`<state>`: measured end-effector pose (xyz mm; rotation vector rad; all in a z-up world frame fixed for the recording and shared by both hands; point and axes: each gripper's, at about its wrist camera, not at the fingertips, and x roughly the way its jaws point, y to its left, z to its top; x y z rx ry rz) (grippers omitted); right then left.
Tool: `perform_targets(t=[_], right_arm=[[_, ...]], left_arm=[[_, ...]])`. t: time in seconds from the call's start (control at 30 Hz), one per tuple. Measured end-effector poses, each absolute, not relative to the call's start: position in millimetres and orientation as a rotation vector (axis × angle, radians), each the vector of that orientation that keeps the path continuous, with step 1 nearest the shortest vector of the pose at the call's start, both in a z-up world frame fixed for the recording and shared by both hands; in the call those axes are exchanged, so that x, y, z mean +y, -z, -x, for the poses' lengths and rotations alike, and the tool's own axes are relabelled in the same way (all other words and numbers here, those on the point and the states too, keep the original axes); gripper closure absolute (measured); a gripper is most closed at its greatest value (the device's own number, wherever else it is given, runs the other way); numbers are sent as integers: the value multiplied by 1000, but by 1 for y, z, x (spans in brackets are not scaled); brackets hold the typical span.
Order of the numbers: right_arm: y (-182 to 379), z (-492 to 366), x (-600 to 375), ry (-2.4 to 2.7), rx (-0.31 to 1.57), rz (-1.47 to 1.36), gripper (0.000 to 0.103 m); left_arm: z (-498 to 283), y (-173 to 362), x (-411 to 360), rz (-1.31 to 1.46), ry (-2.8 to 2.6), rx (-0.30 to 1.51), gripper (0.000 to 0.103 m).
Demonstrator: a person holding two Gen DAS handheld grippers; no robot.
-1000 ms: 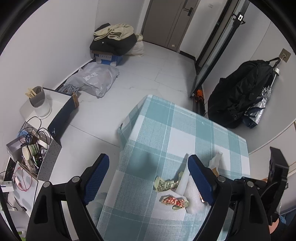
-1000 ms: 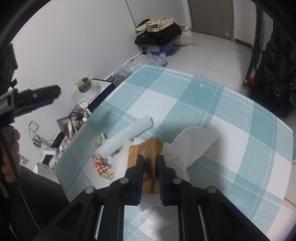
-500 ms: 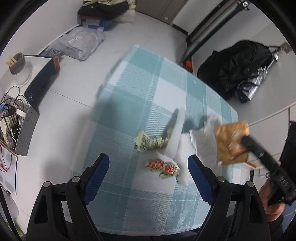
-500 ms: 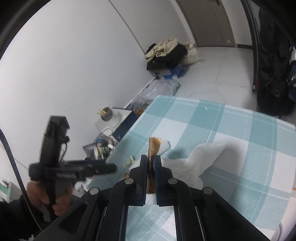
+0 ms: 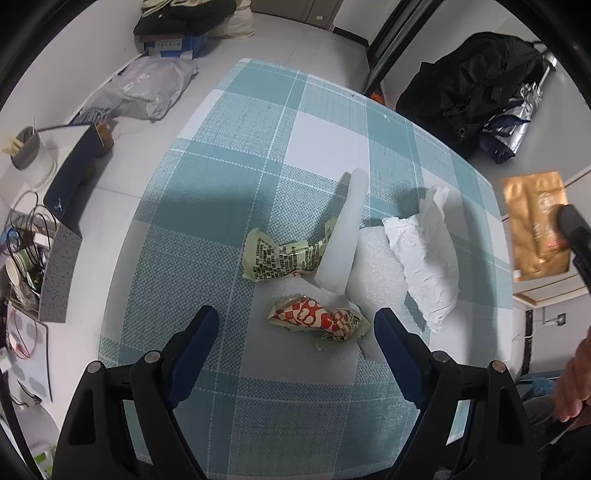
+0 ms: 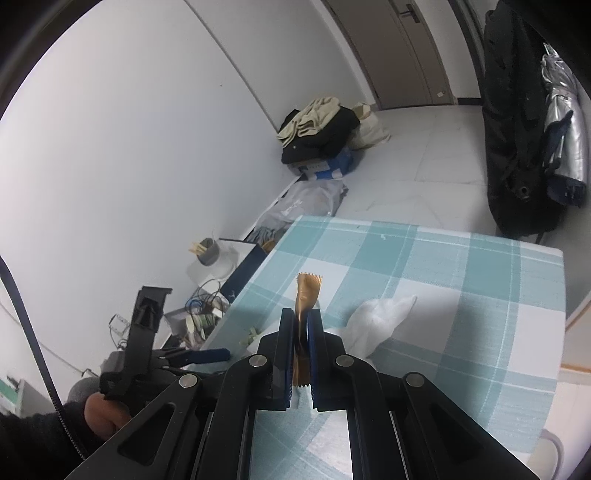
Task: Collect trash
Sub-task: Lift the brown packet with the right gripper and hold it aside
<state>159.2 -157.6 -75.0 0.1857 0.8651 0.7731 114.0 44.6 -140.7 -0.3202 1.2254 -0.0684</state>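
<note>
My right gripper (image 6: 300, 325) is shut on a gold-brown foil packet (image 6: 306, 295), lifted off the checked table (image 6: 424, 258); the left wrist view shows that packet (image 5: 535, 221) hanging at the right, beyond the table's edge. My left gripper (image 5: 295, 328) is open, pointing steeply down over a crumpled red-and-white wrapper (image 5: 317, 319), which lies between its fingers' line, untouched. Further back lie a green printed wrapper (image 5: 284, 258), a white foam roll (image 5: 343, 236) on a foam sheet (image 5: 373, 273), and a crumpled white tissue (image 5: 428, 251).
Left of the table stand a dark blue box (image 5: 74, 177), a cup of sticks (image 5: 26, 147) and a crate of cables (image 5: 29, 251). Bags and clothes (image 5: 177, 22) lie on the floor beyond. A black backpack (image 5: 472, 77) hangs at the right.
My right gripper lifted the gold packet off the table and carried it up and to the right. My left gripper tilted down and sank toward the red-and-white wrapper, staying open.
</note>
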Motion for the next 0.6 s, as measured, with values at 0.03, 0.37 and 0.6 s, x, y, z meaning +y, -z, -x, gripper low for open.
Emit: perform_targets(t=[0.03, 0.37, 0.6], right_arm=[[74, -158, -159, -770, 862, -184, 97], [72, -155, -169, -750, 855, -177, 97], [71, -154, -170, -731, 851, -178, 97]], left_arm=[[-114, 141, 43, 301, 64, 1220, 20], [-114, 141, 35, 185, 55, 1185, 57], [-112, 140, 29, 186, 93, 1190, 66]])
